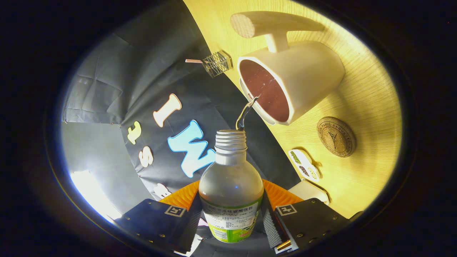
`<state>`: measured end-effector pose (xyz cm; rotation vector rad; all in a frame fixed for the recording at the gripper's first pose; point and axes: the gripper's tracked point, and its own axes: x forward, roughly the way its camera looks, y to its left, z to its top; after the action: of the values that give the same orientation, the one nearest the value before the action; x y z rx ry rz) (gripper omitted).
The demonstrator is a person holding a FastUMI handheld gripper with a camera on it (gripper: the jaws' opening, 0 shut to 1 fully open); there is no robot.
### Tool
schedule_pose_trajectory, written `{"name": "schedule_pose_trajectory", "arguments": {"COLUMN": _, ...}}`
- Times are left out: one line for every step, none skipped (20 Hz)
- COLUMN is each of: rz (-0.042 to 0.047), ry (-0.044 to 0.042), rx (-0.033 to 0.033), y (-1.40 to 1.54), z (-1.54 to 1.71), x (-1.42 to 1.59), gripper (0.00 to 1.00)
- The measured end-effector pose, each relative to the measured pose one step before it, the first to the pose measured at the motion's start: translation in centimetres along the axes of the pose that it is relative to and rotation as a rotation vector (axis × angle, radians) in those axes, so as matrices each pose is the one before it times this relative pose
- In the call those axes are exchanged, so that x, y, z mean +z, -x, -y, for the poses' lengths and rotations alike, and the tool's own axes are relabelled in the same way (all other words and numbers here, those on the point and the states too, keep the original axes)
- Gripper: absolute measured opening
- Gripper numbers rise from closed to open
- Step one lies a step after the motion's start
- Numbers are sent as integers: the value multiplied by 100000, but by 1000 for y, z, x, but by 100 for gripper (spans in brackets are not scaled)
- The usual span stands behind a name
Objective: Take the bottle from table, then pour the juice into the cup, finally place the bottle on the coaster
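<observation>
A light wooden table carries a small clear ridged container near its edge by the black cloth wall, with a thin pinkish stick jutting from it. Elsewhere on the wood lies a small white tray holding dark and greenish bits, just beside a plain white block.

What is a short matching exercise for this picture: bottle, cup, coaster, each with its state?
Things:
1. bottle
2. cup
3. coaster

States:
a. bare on the table, nothing on it
b. held between the fingers of the gripper, cap off, tilted
c. receiving a thin stream of liquid

Pairs: 1-b, 2-c, 3-a
</observation>
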<state>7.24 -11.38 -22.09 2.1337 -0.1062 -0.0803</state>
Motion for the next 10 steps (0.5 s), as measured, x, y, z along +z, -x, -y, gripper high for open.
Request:
{"name": "schedule_pose_trajectory", "arguments": {"rz": 687, "ry": -798, "rx": 278, "y": 49, "z": -268, "x": 112, "gripper": 77}}
{"name": "schedule_pose_trajectory", "arguments": {"rz": 397, "ry": -1065, "rx": 10, "y": -3, "z": -108, "x": 47, "gripper": 77}}
{"name": "schedule_pose_trajectory", "arguments": {"rz": 384, "ry": -969, "rx": -191, "y": 24, "z": -35, "x": 53, "gripper": 77}}
{"name": "schedule_pose_trajectory", "arguments": {"rz": 81, "ry": -664, "rx": -371, "y": -52, "z": 18, "x": -44, "gripper": 77}}
{"name": "schedule_pose_trajectory", "arguments": {"rz": -4, "ry": -271, "rx": 45, "y": -104, "z": -104, "x": -61, "gripper": 77}}
{"name": "schedule_pose_trajectory", "arguments": {"rz": -249, "ry": 152, "rx": 256, "y": 35, "z": -139, "x": -87, "gripper": 77}}
{"name": "schedule_pose_trajectory", "arguments": {"rz": -124, "ry": 331, "rx": -343, "y": -46, "z": 6, "x": -20, "gripper": 77}}
{"name": "schedule_pose_trajectory", "arguments": {"rz": 33, "ry": 122, "rx": -222, "y": -74, "z": 35, "x": 87, "gripper": 77}}
{"name": "schedule_pose_trajectory", "arguments": {"rz": -52, "ry": -340, "rx": 155, "y": 31, "z": -137, "x": 37, "gripper": 77}}
{"name": "schedule_pose_trajectory", "arguments": {"rz": -107, "ry": -520, "rx": 222, "y": 22, "z": -62, "x": -1, "gripper": 77}}
